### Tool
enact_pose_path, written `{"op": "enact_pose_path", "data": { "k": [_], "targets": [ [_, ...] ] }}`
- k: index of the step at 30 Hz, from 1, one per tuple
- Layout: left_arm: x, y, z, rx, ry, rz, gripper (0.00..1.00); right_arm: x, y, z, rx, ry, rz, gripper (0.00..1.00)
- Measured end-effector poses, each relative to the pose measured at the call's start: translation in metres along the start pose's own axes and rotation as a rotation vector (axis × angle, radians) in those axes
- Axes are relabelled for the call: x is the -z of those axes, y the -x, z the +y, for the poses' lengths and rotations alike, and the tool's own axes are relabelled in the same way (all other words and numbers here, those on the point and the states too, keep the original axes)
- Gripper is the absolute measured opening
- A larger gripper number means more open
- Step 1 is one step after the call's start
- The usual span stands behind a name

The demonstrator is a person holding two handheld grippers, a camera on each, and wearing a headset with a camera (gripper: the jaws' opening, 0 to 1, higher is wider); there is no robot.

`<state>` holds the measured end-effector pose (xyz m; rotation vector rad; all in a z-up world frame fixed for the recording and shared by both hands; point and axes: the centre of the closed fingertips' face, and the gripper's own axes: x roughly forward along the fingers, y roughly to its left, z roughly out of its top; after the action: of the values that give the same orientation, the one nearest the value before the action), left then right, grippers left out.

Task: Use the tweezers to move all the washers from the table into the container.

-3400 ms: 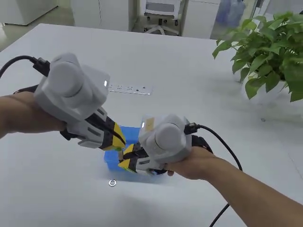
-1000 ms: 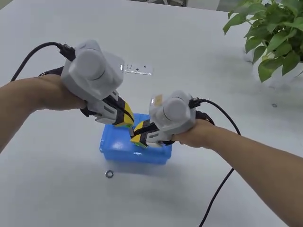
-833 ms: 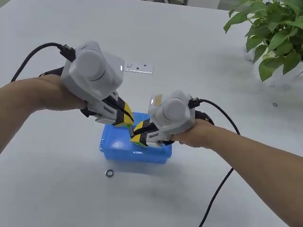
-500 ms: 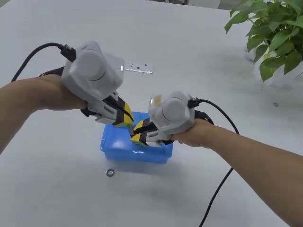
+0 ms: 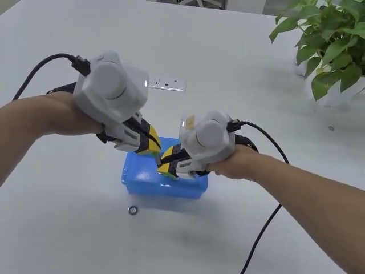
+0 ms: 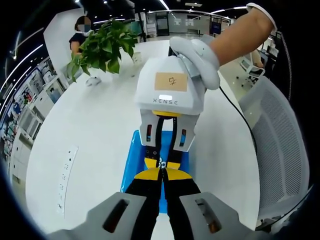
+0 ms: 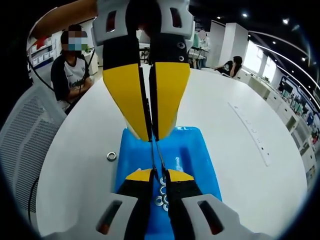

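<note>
Head view: on the table (image 5: 256, 74), the blue container (image 5: 140, 182) sits under my left gripper (image 5: 153, 151) and right gripper (image 5: 162, 162). Each has its jaws nearly closed on the tweezers (image 7: 155, 152). Several washers (image 7: 160, 200) lie inside the container. One loose washer (image 5: 133, 210) waits just near-left of it, so I judge the task nearly done.

white table (image 5: 239, 68) | leafy plant (image 5: 331, 40) on it | power strip (image 5: 165, 84) | grey mesh chair (image 6: 280, 135) | ceiling spotlights (image 7: 286, 21)
</note>
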<state>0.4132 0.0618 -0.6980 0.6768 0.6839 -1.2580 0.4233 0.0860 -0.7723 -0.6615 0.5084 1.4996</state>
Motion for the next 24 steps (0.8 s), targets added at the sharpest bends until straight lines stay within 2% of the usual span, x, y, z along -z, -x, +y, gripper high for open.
{"op": "enact_pose_path", "data": {
  "k": [10, 24],
  "targets": [
    [-0.009, 0.012, -0.003, -0.011, -0.007, -0.003, 0.05, -0.011, 0.010, 0.003, 0.018, 0.007, -0.017, 0.11],
    [-0.016, 0.029, -0.016, -0.030, -0.011, -0.008, 0.05, -0.028, 0.020, 0.015, 0.035, 0.028, -0.029, 0.11]
  ]
}}
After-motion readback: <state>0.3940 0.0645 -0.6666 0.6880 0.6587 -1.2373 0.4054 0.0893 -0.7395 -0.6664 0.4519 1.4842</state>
